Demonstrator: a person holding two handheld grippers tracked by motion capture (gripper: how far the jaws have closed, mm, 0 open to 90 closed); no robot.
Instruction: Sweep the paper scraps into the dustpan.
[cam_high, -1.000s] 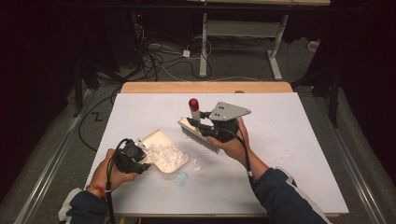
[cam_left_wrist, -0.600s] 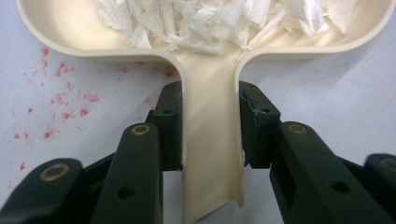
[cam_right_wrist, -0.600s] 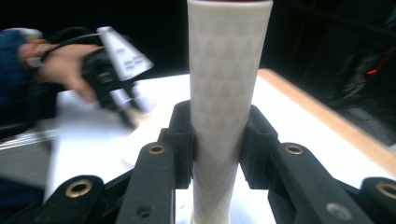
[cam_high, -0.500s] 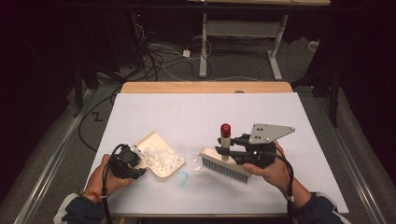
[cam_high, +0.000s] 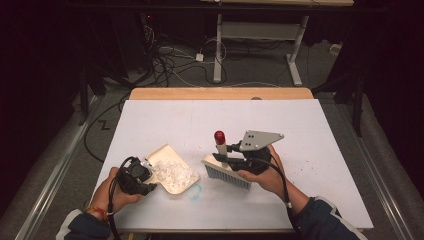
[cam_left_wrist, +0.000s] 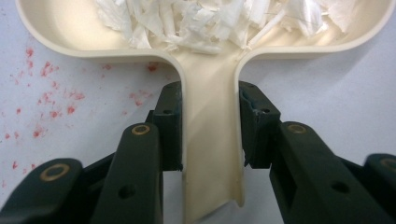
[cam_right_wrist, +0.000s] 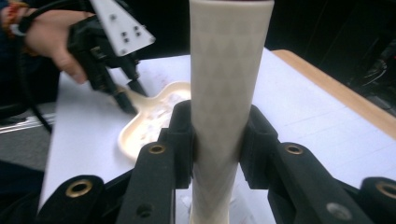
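A sweeping job is judged to be under way: a cream dustpan (cam_high: 172, 170) is lain flat on the white table (cam_high: 320, 130) at the lower left of the high view, with a heap of white shreds (cam_high: 175, 173) already in its tray, and a brush (cam_high: 226, 171) is stood bristles-down just right of it at lower centre. The left gripper (cam_high: 142, 179) is pinched onto the dustpan's handle (cam_left_wrist: 210, 140), its pads (cam_left_wrist: 169, 126) being pressed against both edges in the left gripper view. The right gripper (cam_high: 232, 159) is clamped on the brush's pale handle (cam_right_wrist: 224, 93), which is seen upright between the jaws in the right gripper view and is capped in red (cam_high: 219, 136) in the high view. The step in hand is judged to be a stroke toward the pan; next, the bristles would need to be drawn leftward across the table to the pan's open lip while the pan is held steady and flat. A few stray white bits (cam_high: 197, 146) are seen above the pan, and a faint blue mark (cam_high: 196, 191) below it. The pan's front lip is cut off at the top of the left gripper view; the bristles are not to be made out in the right gripper view, and whether they touch the table cannot be told. Red specks (cam_left_wrist: 46, 102) on the table are too small to identify
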